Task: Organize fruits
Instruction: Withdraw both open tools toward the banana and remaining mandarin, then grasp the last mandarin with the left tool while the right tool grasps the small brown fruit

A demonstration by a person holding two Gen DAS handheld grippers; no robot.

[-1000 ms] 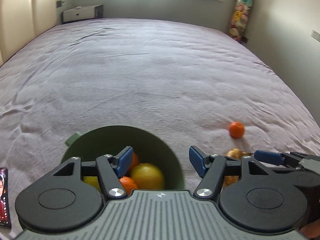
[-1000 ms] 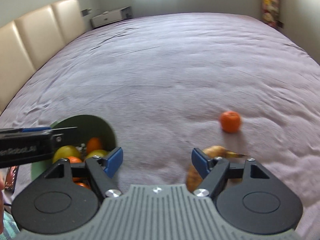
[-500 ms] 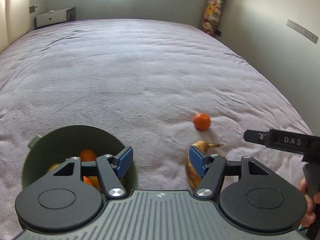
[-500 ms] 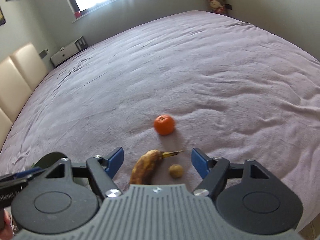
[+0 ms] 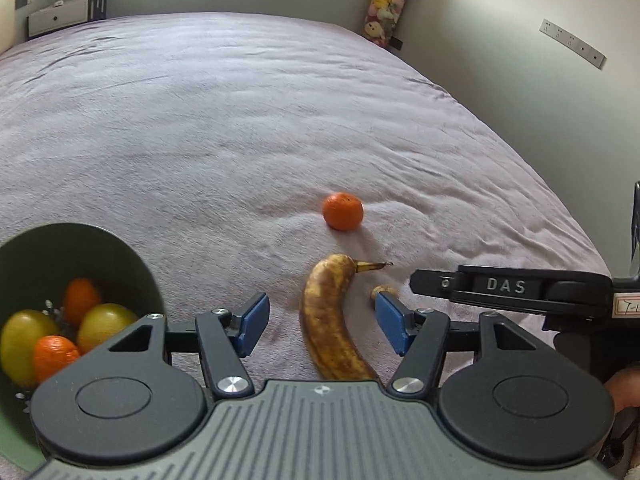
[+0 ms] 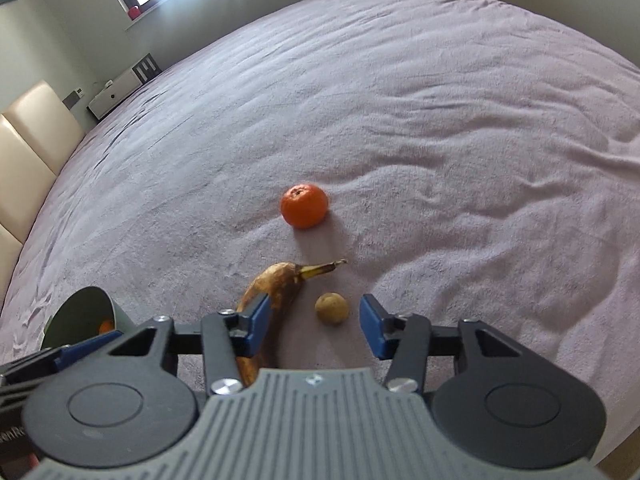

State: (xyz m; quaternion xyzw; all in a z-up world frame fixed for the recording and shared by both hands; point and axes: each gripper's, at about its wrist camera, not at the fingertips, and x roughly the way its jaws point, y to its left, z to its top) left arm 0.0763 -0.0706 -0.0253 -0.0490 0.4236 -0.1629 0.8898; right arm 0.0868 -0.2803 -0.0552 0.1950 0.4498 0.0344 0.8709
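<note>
The banana point(image 5: 334, 320) lies on the bed point(image 5: 240, 120) between the spread fingers of the left hand-held gripper point(image 5: 318, 324), its long axis running nearly along them, stem end farthest away. The right hand-held gripper point(image 6: 310, 320), jaws also apart and empty, frames a small brown fruit point(image 6: 331, 308) (possibly a longan) just beside the banana. A tangerine point(image 5: 343, 211) sits farther out. The green bowl point(image 5: 80, 240), already holding citrus, stands to the left, nearer the left hand. Open bedding lies all around.
</note>
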